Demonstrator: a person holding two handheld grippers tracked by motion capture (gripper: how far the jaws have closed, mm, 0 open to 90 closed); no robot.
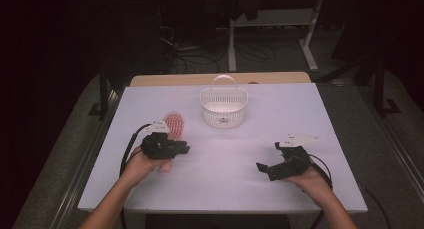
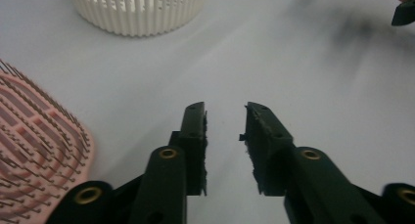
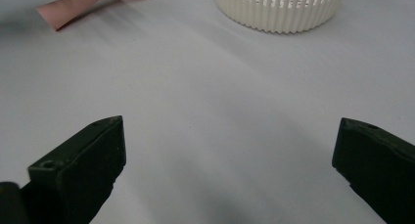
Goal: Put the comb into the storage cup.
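Left gripper view, fingers (image 2: 268, 150) narrowly apart, pink hairbrush (image 2: 34, 145) beside

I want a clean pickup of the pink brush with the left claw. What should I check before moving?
1. Left claw empty: ok, nothing sits between its jaws.
2. Left claw lined up on the pink brush: not ok, the brush lies off to the side of the jaws.
3. Jaw gap wide enough for the brush: probably not ok, the jaws stand close together.
4. White basket upright on the table: ok, handle raised.
5. Right claw out of the way: ok, it is open and well apart from the brush.
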